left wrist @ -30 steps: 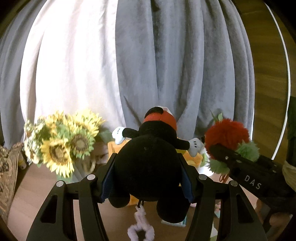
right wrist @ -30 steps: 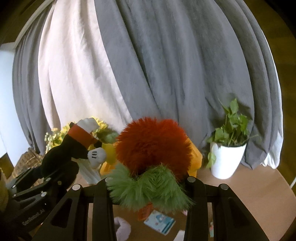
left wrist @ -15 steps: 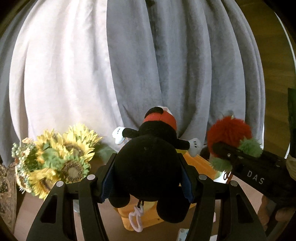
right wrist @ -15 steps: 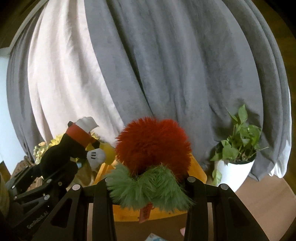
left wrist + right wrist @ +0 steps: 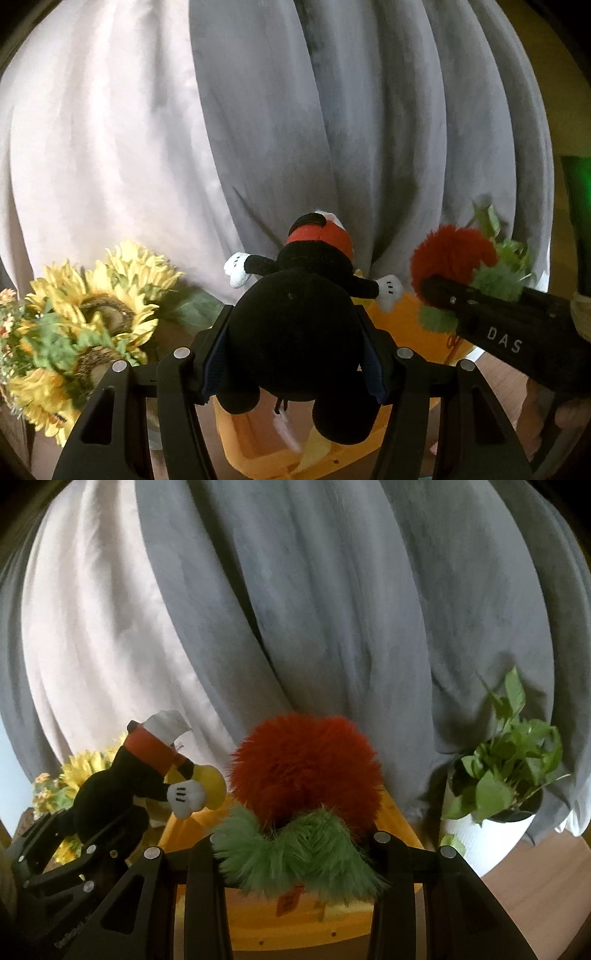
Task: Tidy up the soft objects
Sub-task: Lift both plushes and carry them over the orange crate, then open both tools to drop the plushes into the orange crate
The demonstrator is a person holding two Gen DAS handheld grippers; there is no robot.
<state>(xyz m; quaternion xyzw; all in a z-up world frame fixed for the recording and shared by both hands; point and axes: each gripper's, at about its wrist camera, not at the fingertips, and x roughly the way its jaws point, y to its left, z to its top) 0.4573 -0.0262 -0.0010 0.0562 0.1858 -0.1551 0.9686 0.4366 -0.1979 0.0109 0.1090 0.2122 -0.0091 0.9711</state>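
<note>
We see a wooden bench (image 5: 535, 893), its brown top bare at the lower right of the right wrist view. On it stands an orange box (image 5: 295, 926), open at the top, with a pale tag or slip lying inside it in the left wrist view (image 5: 284, 430). Just beside the box, to its right, a white ribbed pot (image 5: 476, 840) holding a leafy green plant rests on the bench. To the box's left we see a bunch of sunflowers (image 5: 85, 332); what it stands in we cannot tell. Grey and white curtains (image 5: 314, 609) hang behind the bench.
</note>
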